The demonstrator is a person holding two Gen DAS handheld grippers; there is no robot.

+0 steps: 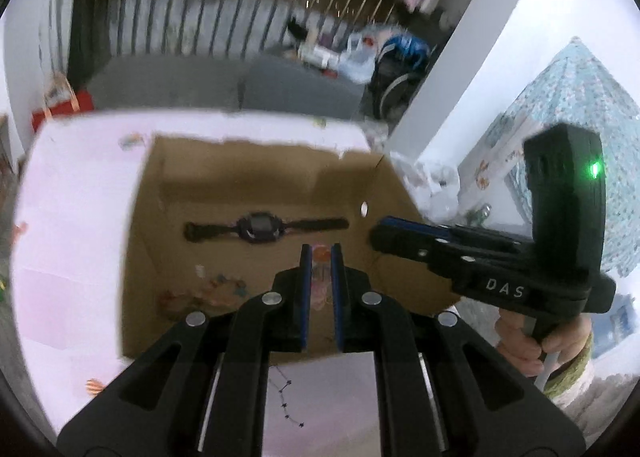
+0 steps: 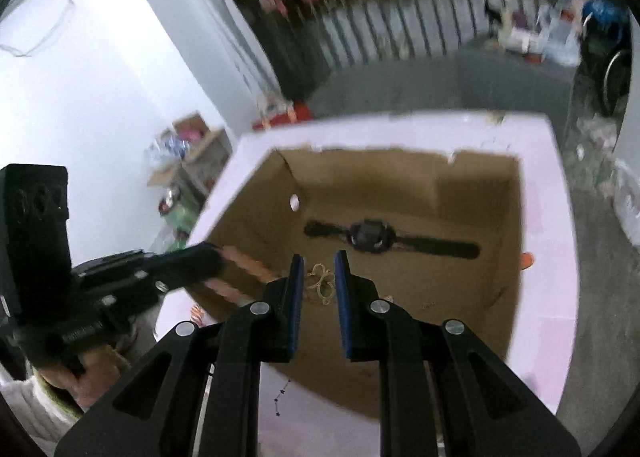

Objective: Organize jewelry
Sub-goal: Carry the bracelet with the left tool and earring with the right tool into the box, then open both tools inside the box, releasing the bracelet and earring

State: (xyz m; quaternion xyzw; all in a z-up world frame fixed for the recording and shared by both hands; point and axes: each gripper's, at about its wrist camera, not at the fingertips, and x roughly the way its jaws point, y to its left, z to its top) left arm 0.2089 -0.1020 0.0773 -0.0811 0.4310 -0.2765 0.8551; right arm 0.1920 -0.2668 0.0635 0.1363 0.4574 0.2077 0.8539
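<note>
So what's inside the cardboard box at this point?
Inside the cardboard box lies a black watch with its strap flat. Nearer, blurred colourful pieces and a thin chain show, partly hidden by the fingers.

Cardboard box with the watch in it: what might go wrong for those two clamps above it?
1. The pink band sticks out loosely from the left gripper beside the box wall; it might snag or slip.
2. The thin gold chain shows between the right gripper fingers, grip unclear; it could drop and tangle.
</note>
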